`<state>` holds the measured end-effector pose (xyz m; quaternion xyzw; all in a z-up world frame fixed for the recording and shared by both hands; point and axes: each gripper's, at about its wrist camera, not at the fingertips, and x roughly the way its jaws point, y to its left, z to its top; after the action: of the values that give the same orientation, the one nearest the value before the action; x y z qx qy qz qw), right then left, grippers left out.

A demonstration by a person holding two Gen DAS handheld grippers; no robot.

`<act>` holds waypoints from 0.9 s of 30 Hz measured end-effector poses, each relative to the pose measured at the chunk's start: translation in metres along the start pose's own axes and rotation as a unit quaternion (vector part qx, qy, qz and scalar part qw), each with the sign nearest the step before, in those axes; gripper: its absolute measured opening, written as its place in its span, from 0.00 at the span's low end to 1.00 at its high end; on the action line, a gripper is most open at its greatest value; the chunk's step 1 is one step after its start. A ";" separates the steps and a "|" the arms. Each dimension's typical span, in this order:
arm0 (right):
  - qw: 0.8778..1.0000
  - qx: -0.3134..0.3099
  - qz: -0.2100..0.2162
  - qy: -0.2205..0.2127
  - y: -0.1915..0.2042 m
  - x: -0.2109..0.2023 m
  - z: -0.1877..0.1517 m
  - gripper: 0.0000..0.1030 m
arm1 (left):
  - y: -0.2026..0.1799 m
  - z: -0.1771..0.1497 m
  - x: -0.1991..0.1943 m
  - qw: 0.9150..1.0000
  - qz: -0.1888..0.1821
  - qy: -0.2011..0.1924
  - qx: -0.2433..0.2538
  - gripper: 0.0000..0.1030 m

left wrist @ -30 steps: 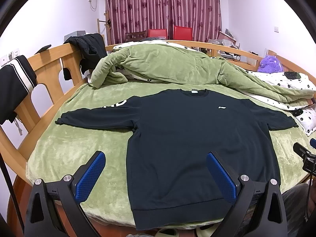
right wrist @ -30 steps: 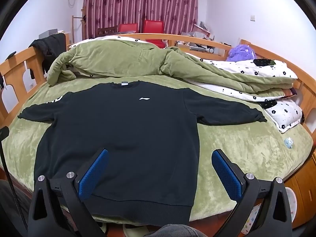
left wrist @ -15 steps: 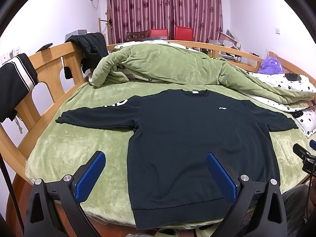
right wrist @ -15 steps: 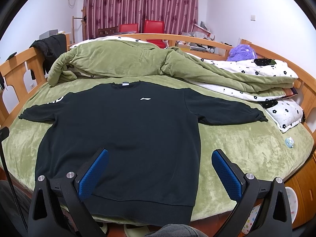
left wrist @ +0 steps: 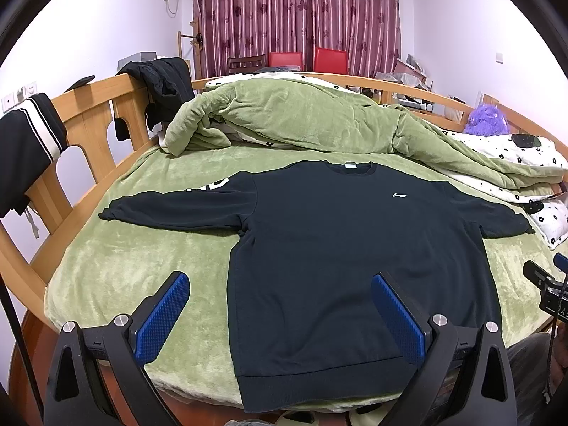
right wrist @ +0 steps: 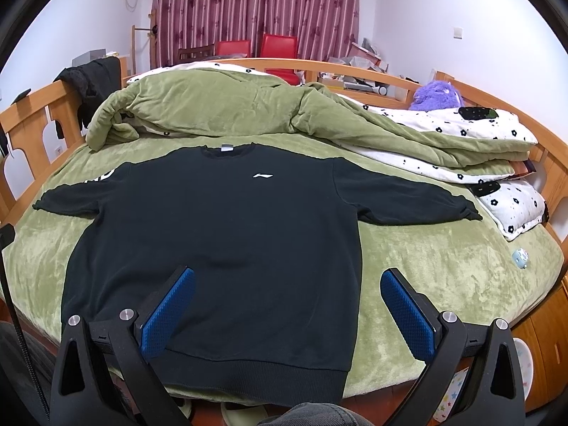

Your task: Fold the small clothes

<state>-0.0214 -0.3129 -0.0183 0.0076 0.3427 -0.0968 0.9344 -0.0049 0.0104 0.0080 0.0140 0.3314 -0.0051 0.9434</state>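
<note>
A black long-sleeved sweatshirt [left wrist: 340,248] [right wrist: 227,227] lies flat and face up on the green bed cover [left wrist: 117,277] [right wrist: 426,266], both sleeves spread out sideways, hem toward me. My left gripper [left wrist: 280,285] hovers open above the hem's left corner, blue pads wide apart, holding nothing. My right gripper [right wrist: 287,280] hovers open over the hem's right part, also empty. The right gripper's edge [left wrist: 543,284] shows at the far right of the left wrist view.
A bunched green quilt [left wrist: 305,120] [right wrist: 220,106] lies behind the collar. A floral pillow [right wrist: 514,206] and a small blue object [right wrist: 519,257] sit at the right. Wooden bed rails [left wrist: 88,117] carry dark clothes [left wrist: 163,81]. A purple plush toy [right wrist: 436,94] sits far right.
Both views have risen and tilted very slightly; the sweatshirt sits a little lower in frame. Nothing was grasped or moved.
</note>
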 end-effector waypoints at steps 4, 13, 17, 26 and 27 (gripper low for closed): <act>1.000 -0.002 0.000 0.000 0.001 0.000 0.000 0.99 | 0.000 0.000 0.000 1.000 0.000 0.000 0.000 1.00; 1.000 -0.004 -0.001 0.000 0.003 0.001 0.000 0.99 | 0.000 0.000 0.000 1.000 0.000 0.000 0.000 1.00; 1.000 -0.009 -0.002 0.001 0.005 0.002 0.001 0.99 | 0.001 0.000 0.000 1.000 -0.001 0.000 -0.001 1.00; 1.000 -0.009 -0.002 0.000 0.006 0.002 0.001 0.99 | 0.002 0.000 0.000 1.000 -0.001 0.000 -0.002 1.00; 1.000 -0.008 -0.001 0.000 0.006 0.002 0.001 0.99 | 0.001 0.000 0.000 1.000 -0.002 0.000 -0.002 1.00</act>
<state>-0.0181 -0.3071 -0.0191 -0.0008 0.3439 -0.0951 0.9342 -0.0048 0.0118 0.0075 0.0116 0.3312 -0.0063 0.9435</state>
